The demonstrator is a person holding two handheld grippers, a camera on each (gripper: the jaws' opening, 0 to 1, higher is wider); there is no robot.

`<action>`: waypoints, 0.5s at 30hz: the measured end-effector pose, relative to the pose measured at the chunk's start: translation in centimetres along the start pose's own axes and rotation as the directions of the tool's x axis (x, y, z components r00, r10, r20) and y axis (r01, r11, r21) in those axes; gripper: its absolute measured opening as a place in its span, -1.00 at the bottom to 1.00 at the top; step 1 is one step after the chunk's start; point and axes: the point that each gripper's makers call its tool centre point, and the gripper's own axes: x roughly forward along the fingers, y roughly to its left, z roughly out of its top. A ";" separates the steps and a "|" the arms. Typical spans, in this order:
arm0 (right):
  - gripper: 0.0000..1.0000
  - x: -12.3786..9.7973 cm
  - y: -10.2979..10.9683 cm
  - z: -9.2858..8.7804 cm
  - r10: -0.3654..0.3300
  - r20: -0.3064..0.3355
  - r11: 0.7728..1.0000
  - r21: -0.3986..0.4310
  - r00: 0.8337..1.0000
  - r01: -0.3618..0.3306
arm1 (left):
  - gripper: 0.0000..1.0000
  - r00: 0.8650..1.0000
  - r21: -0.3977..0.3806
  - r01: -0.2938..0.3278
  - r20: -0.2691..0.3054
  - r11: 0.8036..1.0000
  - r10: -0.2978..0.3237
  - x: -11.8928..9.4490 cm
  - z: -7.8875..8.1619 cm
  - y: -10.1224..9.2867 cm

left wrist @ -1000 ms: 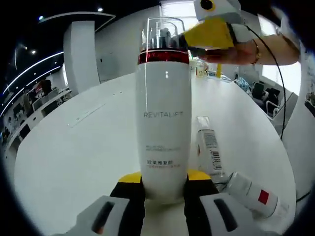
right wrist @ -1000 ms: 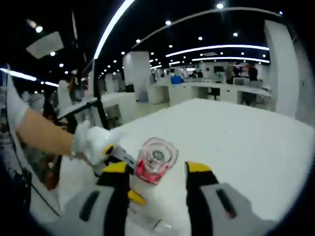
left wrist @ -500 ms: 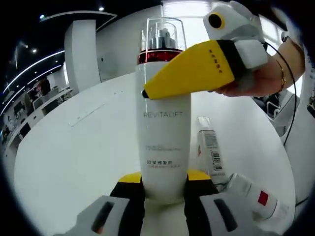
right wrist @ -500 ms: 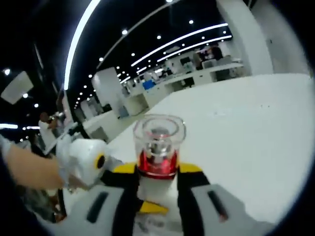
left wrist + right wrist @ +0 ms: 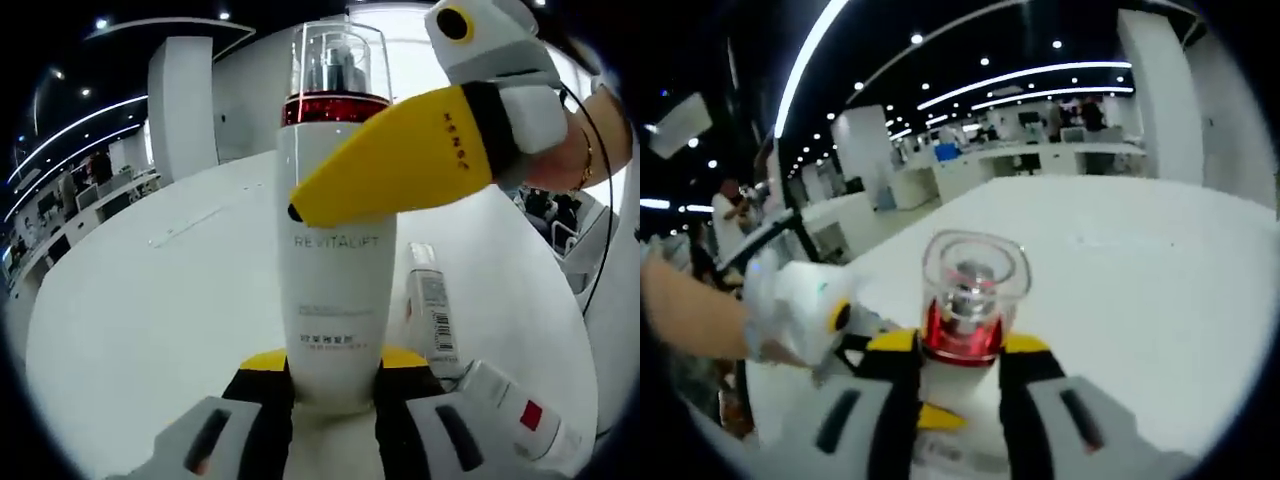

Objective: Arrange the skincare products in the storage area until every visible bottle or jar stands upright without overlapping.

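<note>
A tall white Revitalift bottle [image 5: 338, 240] with a red band and a clear cap stands upright on the white table [image 5: 150, 320]. My left gripper [image 5: 335, 365] is shut on its base. My right gripper's yellow finger [image 5: 400, 160] crosses the bottle's front just under the red band. In the right gripper view the clear cap [image 5: 973, 270] rises between the jaws of my right gripper [image 5: 962, 350], which is shut on the bottle's shoulder. A small clear bottle with a barcode [image 5: 430, 305] and a white tube with a red square [image 5: 510, 405] lie flat to the right.
A gloved hand [image 5: 790, 310] holds the left gripper at the left of the right gripper view. The round table stretches bare to the left and far side [image 5: 1140, 280]. Office desks and chairs stand beyond its edge.
My right gripper came down from beside the cap and shut round the bottle under the red band. The left gripper kept its hold on the base, and the bottle stayed upright.
</note>
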 end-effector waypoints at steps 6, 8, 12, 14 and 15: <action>-0.45 0.2 1.2 0.0 0.044 -0.012 0.992 -0.115 0.999 -0.045 | -0.39 1.000 -0.010 0.003 -0.008 1.000 -0.003 -0.3 -0.1 -0.1; -0.46 0.5 1.9 0.0 0.064 -0.023 0.985 -0.158 0.998 -0.066 | -0.39 1.000 -0.024 0.002 -0.017 1.000 -0.003 -0.6 -0.4 -0.1; -0.46 0.7 2.6 0.0 0.075 -0.027 0.977 -0.200 0.997 -0.079 | -0.39 1.000 -0.037 -0.010 -0.017 0.999 0.009 -0.8 -0.5 -0.1; -0.46 0.7 3.1 -0.1 0.083 -0.028 0.970 -0.228 0.996 -0.087 | -0.39 1.000 -0.038 -0.012 -0.018 0.999 0.011 -0.9 -0.5 -0.2; -0.46 0.7 3.2 -0.1 0.086 -0.029 0.967 -0.240 0.996 -0.091 | -0.39 1.000 -0.035 -0.012 -0.015 0.999 0.012 -1.0 -0.5 -0.2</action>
